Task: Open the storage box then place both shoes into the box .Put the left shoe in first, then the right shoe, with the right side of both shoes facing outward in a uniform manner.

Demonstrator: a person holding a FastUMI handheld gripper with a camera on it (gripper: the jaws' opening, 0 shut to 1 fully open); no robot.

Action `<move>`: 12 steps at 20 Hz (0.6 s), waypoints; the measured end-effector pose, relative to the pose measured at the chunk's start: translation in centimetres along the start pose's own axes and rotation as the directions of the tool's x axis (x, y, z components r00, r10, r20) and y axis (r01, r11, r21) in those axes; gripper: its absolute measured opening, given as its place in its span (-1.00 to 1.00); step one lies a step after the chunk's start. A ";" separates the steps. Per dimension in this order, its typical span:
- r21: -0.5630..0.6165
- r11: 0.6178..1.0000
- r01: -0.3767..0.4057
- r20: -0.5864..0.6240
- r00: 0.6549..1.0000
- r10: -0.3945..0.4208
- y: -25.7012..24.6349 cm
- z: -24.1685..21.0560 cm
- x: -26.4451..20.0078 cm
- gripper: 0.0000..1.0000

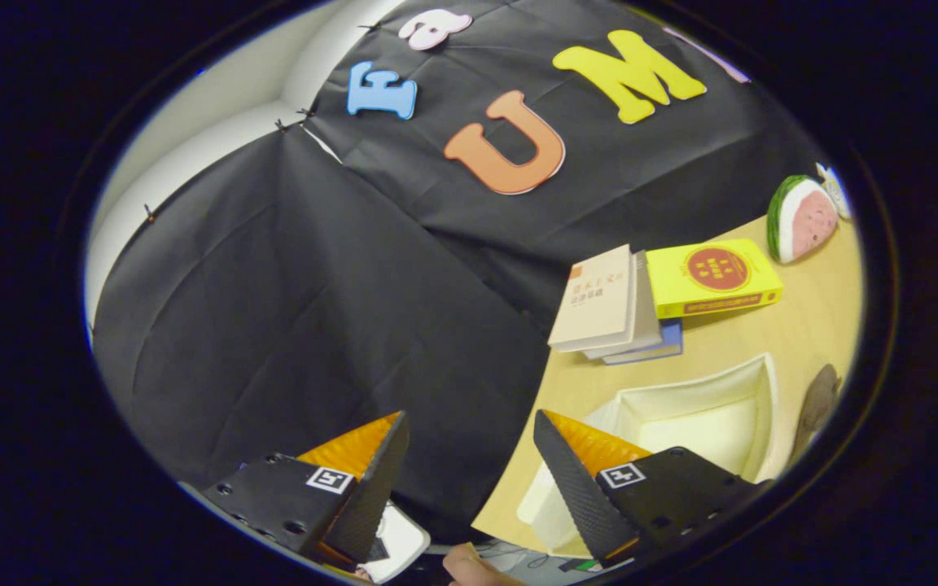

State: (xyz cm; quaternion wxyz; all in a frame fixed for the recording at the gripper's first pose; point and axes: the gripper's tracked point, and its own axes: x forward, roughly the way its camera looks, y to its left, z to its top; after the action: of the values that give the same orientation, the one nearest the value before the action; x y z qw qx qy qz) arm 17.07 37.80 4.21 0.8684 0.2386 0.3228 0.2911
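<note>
White open-topped storage box point(750, 391) of soft-looking material, sitting on pale wooden tabletop point(803, 325), just beyond right finger of gripper point(469, 456) and partly hidden behind that finger; hollow inside in plain sight, nothing visible within. Gripper fingers spread wide apart, pinching nothing, gap between them showing black cloth wall point(314, 309) and near edge of tabletop; left finger point(371, 480) set against cloth, right finger point(575, 488) overlapping box's near corner. Beyond box, farther along table, small stack of books point(615, 305): cream-covered one on top, tilted, with grey and blue ones under it. Just beside that stack, touching or nearly touching it, thick yellow book with red round mark on cover point(713, 278), lying flat. Farther still, near far end of table, plush toy shaped like watermelon slice, green rind and pink flesh point(799, 218), standing against cloth. Beside box, on side away from fingers, dark grey-brown rounded shape point(817, 403), possibly shoe, too cut off to tell for sure. Below left finger, white rounded object point(400, 547), identity unclear. Between fingers at their base, tip of person's finger or thumb point(469, 566). Whole view tilted, table sloping up toward far end.
</note>
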 end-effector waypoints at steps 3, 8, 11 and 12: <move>-0.033 0.983 0.178 -0.034 0.983 -0.179 -7.1 -0.1 -1.8 0.90; 0.028 0.930 0.366 -0.198 0.914 -0.354 -17.7 -2.5 -5.2 0.90; 0.029 0.888 0.459 -0.264 0.860 -0.436 -23.9 -3.4 -7.9 0.89; 0.019 0.871 0.491 -0.275 0.840 -0.467 -26.0 -3.7 -8.8 0.89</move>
State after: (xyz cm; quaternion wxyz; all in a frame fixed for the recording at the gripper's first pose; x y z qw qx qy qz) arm 18.15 14.18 -10.27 0.8517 0.1479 0.4965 0.0790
